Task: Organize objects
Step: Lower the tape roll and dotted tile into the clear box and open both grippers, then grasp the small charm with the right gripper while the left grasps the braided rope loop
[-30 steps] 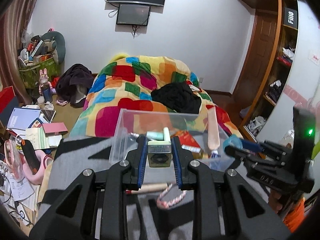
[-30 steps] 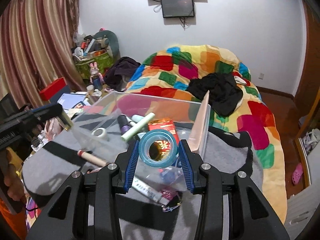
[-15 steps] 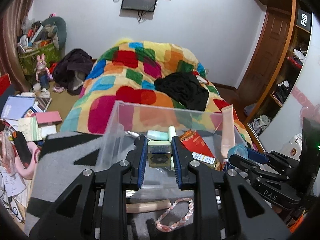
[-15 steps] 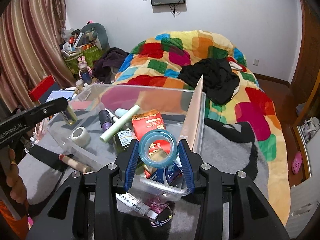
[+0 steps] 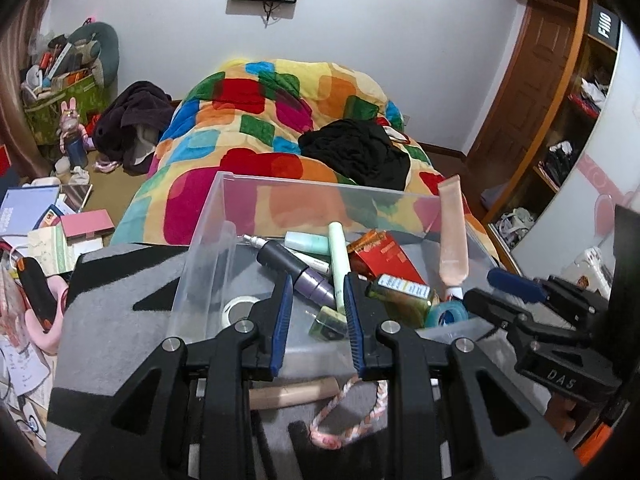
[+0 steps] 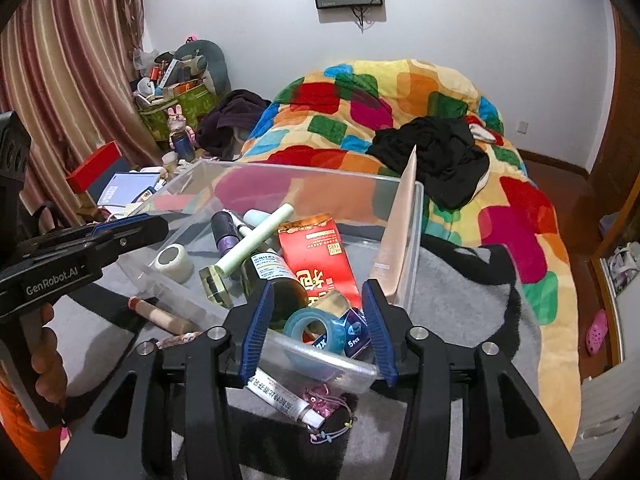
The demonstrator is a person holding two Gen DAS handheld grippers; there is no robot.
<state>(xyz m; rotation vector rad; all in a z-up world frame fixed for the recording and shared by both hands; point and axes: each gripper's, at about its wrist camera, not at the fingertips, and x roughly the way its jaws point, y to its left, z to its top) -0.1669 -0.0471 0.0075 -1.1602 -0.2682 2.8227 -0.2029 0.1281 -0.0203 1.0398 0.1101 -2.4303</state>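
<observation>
Two hand-held grippers reach over a clear plastic bin that stands on a grey and black blanket at the foot of a bed with a multicoloured quilt.

Left gripper: jaws opening. A small square olive-green bottle lies tilted between the blue pads, against the right one and clear of the left, resting in the bin.

Right gripper: jaws opening. A blue tape roll lies on its side between the pads, touching neither, at the bin's near wall.

Bin contents: a white tape roll, a purple-and-black bottle, a pale green tube, a red packet, a dark glass bottle with a white label, a small blue "5 pcs" pack, and a long pink tube leaning upright against the right wall.

Outside the bin, on the blanket: a wooden handle, a braided pink-and-white cord, a white ointment tube and coloured hair ties.

A hand grips the left gripper's handle at the right wrist view's left edge.
</observation>
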